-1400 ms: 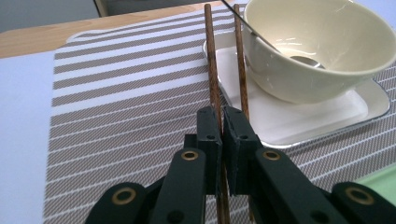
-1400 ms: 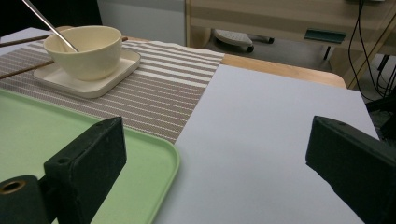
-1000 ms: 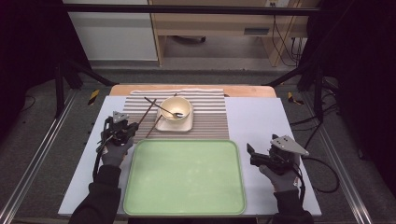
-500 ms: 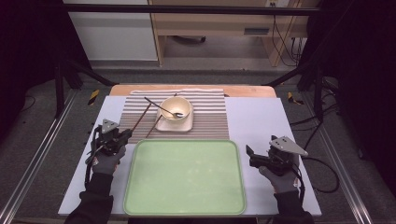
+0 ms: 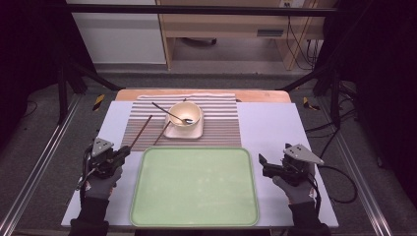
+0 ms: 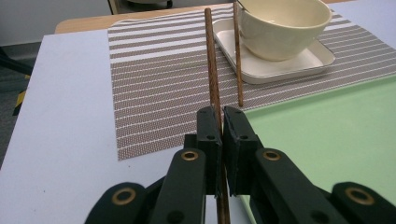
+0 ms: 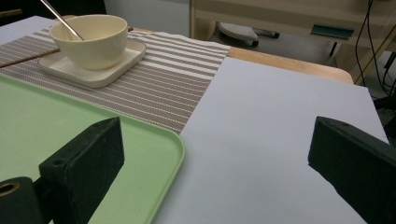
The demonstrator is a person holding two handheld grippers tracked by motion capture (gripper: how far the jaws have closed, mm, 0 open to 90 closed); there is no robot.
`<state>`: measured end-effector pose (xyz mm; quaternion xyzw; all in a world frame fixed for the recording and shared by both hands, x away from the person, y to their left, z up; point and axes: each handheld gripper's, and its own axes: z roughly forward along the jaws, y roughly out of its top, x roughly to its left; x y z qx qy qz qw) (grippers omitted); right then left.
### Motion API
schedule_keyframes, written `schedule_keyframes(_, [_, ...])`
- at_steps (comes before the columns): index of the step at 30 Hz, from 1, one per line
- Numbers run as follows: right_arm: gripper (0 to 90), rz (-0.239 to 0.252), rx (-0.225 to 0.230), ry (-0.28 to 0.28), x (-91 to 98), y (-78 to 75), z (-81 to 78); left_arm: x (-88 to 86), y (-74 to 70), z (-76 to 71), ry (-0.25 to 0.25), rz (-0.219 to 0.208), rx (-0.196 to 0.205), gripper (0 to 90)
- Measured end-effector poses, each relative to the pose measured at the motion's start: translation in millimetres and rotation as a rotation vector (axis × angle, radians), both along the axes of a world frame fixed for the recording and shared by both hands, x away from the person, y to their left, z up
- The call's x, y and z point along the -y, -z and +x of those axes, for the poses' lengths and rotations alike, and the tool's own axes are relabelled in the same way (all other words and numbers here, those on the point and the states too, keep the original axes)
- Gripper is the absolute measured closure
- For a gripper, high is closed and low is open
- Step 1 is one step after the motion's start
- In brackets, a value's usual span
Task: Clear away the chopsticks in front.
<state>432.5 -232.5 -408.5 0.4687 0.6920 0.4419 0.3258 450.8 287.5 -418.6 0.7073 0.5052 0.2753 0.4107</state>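
My left gripper (image 5: 124, 152) (image 6: 222, 114) is shut on the near end of a brown chopstick (image 5: 140, 132) (image 6: 212, 70), just left of the green tray (image 5: 194, 216) (image 6: 336, 140). The stick points away over the striped mat (image 5: 219, 128) (image 6: 159, 79). A second chopstick (image 5: 161, 133) (image 6: 238, 60) lies with its far end against the square white plate (image 5: 196, 133) (image 6: 299, 63). On that plate stands a cream bowl (image 5: 187, 115) (image 6: 280, 28) (image 7: 91, 39) with a metal spoon (image 5: 164, 111) (image 7: 60, 18) in it. My right gripper (image 5: 262, 166) (image 7: 217, 135) stands open and holds nothing, at the tray's right edge.
The tray (image 7: 56, 130) fills the near middle of the white table cover (image 5: 275, 128) (image 7: 280, 130). A wooden table edge (image 5: 260, 96) runs behind the mat. Black frame rails stand at both sides, and cables hang at the right.
My left gripper has pulled back toward the person and to the left, drawing the held chopstick with it. The right gripper has kept still.
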Motion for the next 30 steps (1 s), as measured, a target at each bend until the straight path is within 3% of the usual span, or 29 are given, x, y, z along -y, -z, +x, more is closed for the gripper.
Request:
schedule_keyframes(13, [3.7, -0.004, 0.003, -0.004, -1.8, -0.6, -1.4, 13.7, 2.0, -35.7, 0.059, -0.020, -0.006, 85.1])
schedule_keyframes(23, [3.5, -0.008, 0.002, -0.003, -2.5, -0.3, -2.1, 31.3, 5.6, -52.4, 0.137, -0.034, -0.014, 85.1])
schedule_keyframes(30, [3.3, -0.005, 0.008, 0.001, -1.5, -1.5, -3.0, 43.5, 13.2, -56.9, 0.184, -0.011, -0.040, 85.1])
